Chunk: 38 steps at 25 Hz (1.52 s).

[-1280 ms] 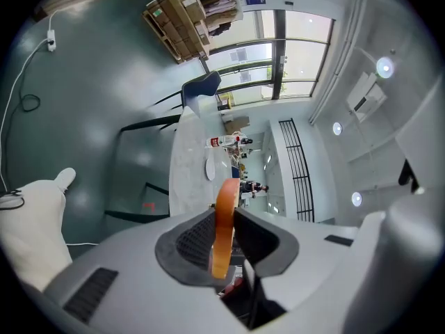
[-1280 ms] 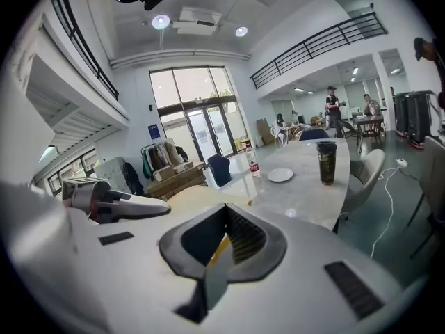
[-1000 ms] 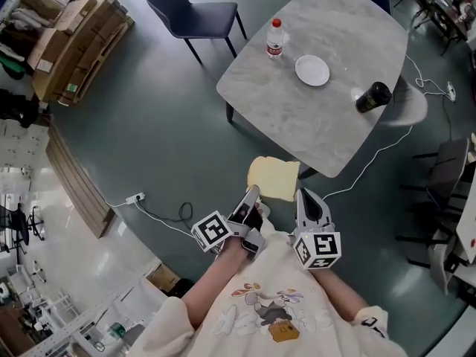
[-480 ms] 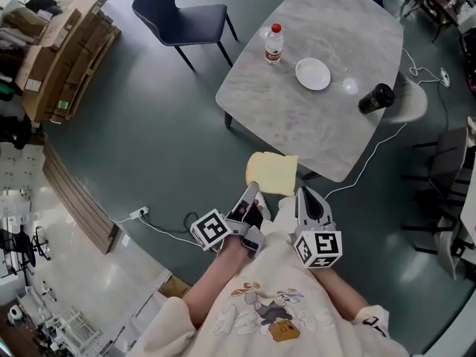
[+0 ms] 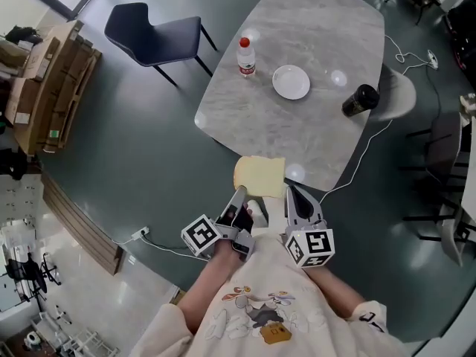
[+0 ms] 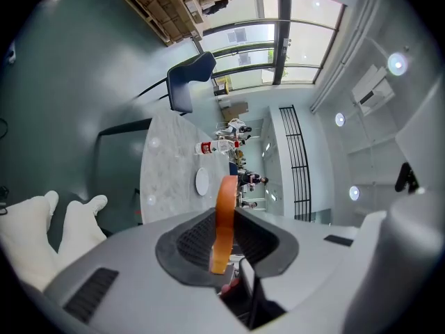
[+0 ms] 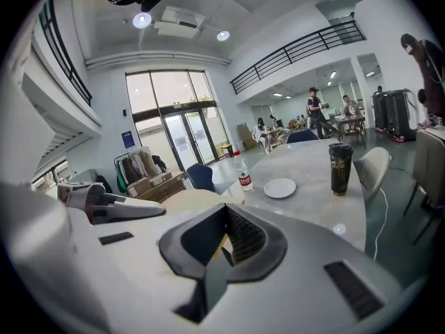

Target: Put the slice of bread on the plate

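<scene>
A pale yellow slice of bread (image 5: 259, 178) hangs over the near edge of the grey marble table (image 5: 245, 117). My left gripper (image 5: 239, 193) is shut on its lower left corner. In the left gripper view the slice (image 6: 224, 221) stands edge-on between the pads. The white plate (image 5: 291, 82) lies bare near the table's middle, well beyond the bread, and it shows small in the right gripper view too, as the plate (image 7: 280, 187). My right gripper (image 5: 291, 195) hovers just right of the slice, shut with nothing in it.
A water bottle with a red cap (image 5: 245, 56) stands left of the plate and a dark tumbler (image 5: 360, 100) to its right. A dark chair (image 5: 152, 39) is at the table's left, a white chair (image 5: 398, 95) at its right. Cables (image 5: 364, 155) run across the floor.
Both grippers and the bread have moved toward the table, whose near edge now lies under the slice. The left grip on the bread is unchanged.
</scene>
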Tool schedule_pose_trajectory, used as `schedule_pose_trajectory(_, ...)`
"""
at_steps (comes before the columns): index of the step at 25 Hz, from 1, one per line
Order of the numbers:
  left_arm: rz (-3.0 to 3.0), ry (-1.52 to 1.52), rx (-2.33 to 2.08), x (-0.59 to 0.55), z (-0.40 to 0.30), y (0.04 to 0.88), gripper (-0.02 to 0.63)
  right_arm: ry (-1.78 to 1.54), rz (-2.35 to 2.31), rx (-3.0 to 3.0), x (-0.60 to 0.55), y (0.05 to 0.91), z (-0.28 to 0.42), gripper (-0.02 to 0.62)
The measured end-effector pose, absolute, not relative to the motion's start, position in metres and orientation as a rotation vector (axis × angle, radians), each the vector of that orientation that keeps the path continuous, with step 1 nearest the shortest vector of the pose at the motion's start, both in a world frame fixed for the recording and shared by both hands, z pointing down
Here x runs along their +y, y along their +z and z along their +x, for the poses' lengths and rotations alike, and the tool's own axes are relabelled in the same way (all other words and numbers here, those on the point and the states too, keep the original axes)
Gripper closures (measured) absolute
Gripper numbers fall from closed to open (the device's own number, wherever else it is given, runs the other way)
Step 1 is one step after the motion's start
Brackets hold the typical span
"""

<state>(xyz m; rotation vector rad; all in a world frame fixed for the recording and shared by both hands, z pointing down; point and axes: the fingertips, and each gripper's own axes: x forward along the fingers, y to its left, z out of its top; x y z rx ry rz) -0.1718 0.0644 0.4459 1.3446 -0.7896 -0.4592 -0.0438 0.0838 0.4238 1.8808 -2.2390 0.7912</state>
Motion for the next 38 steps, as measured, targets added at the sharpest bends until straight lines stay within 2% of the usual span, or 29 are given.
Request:
schedule_pose_trajectory(7,1.298,-0.502,-0.790,0.008,-0.173,0.441,0.517,0.832,1.854,-2.271,0.026,0.437,-0.058,0.589)
schedule_pose_trajectory(17,1.299,-0.394,-0.762,-0.037,-0.112,0.455,0.517,0.869,1.931,-2.193,-0.012,0.442,-0.003,0.589)
schedule_pose_trajectory(27,1.319,-0.365,-0.732,-0.081,-0.082,0.449,0.517,0.897,1.971,-2.132,-0.047,0.436,0.032,0.589)
schedule_pose_trajectory(38,1.249,-0.387,-0.813,-0.119,-0.075,0.478,0.517,0.901,1.851,-2.172,-0.096,0.466,0.038,0.589)
